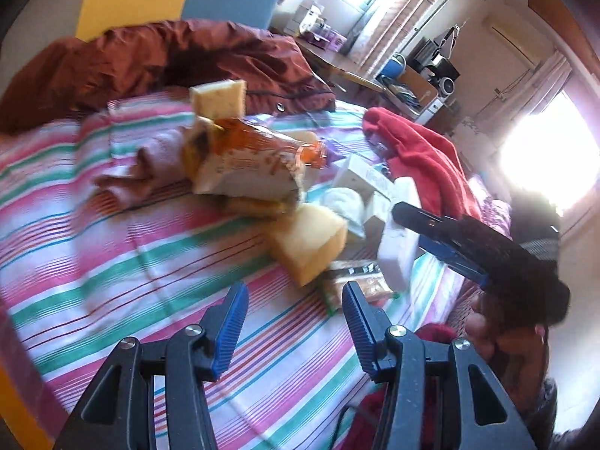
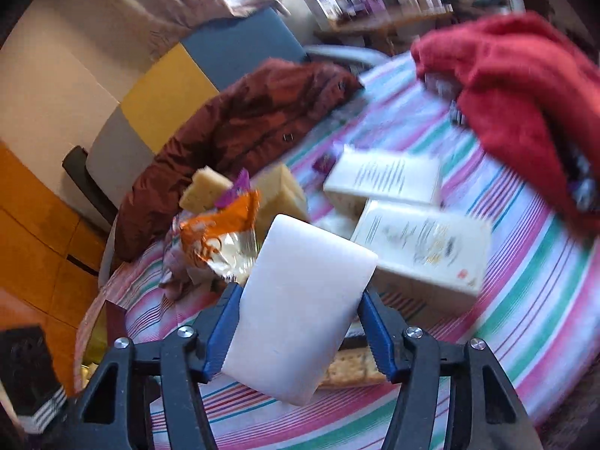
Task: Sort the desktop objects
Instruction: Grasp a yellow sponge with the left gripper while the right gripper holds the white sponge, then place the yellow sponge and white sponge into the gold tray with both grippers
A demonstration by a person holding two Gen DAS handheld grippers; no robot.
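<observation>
My right gripper (image 2: 300, 294) is shut on a white foam block (image 2: 300, 315), lifted above the striped sheet (image 2: 525, 318); the left wrist view shows that gripper (image 1: 408, 227) and the block (image 1: 397, 251) at the right. My left gripper (image 1: 294, 300) stands open over the sheet (image 1: 112, 243) with nothing between its fingers. Ahead of it lie a yellow sponge (image 1: 311, 242), an orange snack bag (image 1: 251, 157), a second sponge (image 1: 219, 97) and white boxes (image 1: 360, 176). A cracker packet (image 2: 352, 369) lies under the held block.
A brown jacket (image 1: 168, 56) is heaped at the back of the bed and a red towel (image 1: 423, 157) lies at the right. Two white boxes (image 2: 386, 176) (image 2: 427, 247) sit beside the pile. A cluttered desk (image 1: 337, 63) stands beyond the bed.
</observation>
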